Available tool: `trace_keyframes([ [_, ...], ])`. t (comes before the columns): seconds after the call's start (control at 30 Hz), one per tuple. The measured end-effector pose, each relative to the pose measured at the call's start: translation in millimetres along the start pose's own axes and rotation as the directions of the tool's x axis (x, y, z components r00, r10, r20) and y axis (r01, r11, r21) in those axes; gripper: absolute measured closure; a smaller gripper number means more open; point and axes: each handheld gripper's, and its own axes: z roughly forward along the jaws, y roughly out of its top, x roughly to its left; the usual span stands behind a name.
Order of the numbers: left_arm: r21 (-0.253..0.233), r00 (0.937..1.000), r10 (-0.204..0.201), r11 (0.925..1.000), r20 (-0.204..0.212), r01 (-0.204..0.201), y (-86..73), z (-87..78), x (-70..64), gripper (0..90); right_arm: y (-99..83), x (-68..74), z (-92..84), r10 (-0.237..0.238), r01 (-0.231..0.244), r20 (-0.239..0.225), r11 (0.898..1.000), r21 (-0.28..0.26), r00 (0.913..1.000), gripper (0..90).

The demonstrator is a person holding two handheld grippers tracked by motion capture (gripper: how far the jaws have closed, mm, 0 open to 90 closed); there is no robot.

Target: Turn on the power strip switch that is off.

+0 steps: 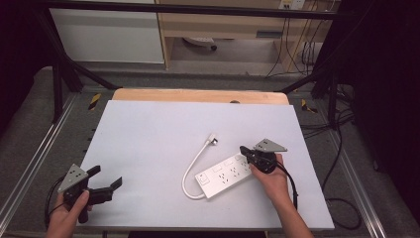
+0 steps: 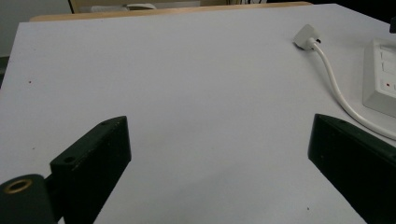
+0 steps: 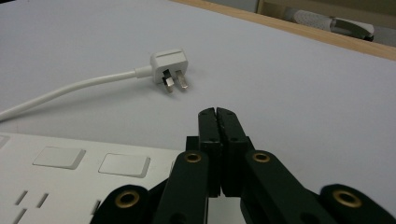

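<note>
- Firstly, we see the right gripper (image 1: 246,151) with its jaws pressed together, no gap between the tips in the right gripper view (image 3: 217,113), and nothing between them.
- We find it poised over the far right end of the white power strip (image 1: 225,175); whether it touches the strip's top we cannot tell.
- We see the left gripper (image 1: 106,177) with its jaws spread wide over bare surface at the near left corner, holding nothing; in the left gripper view (image 2: 219,154) only the white board lies between its jaws.
- We note that a hand (image 1: 67,218) grips the left tool from below, and another hand (image 1: 272,181) holds the right one.
- We place the power strip right of centre on the board, lying at a slant, its white cord (image 1: 190,168) looping out from the near left end and curving away to the plug (image 1: 212,139), which lies on its side with its metal pins (image 3: 175,84) showing.
- We see the white board (image 1: 163,139) covering a wooden table (image 1: 198,95), whose edge shows as a strip along the far side.
- We make out dark metal frame rails (image 1: 29,153) flanking the table, grey floor, black cables (image 1: 341,163) on the right, and pale cabinets (image 1: 109,34) beyond.
- We find the left and far parts of the board bare and open, the left gripper sitting close to the near left edge.
</note>
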Motion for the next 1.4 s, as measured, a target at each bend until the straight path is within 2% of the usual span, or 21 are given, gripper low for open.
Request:
trace_keyframes([
  [0.2, 0.001, 1.0000, 0.000, 1.0000, 0.001, 0.000, 0.0, 0.1, -0.1, 6.1, -3.4, 2.0, 0.7, 0.026, -0.026, -0.011, 1.000, 0.000, 0.9996, 90.0],
  [0.77, 0.001, 1.0000, -0.003, 1.0000, 0.002, 0.003, -0.2, 0.0, 0.2, 6.2, -8.5, 10.3, 5.5, 0.029, -0.029, -0.043, 0.999, 0.017, 0.9986, 90.0],
  [1.4, 0.000, 1.0000, -0.001, 1.0000, 0.005, 0.001, -0.2, -0.5, 0.4, 6.1, -10.9, 12.6, 6.6, 0.033, -0.032, -0.051, 0.999, 0.026, 0.9982, 90.0],
])
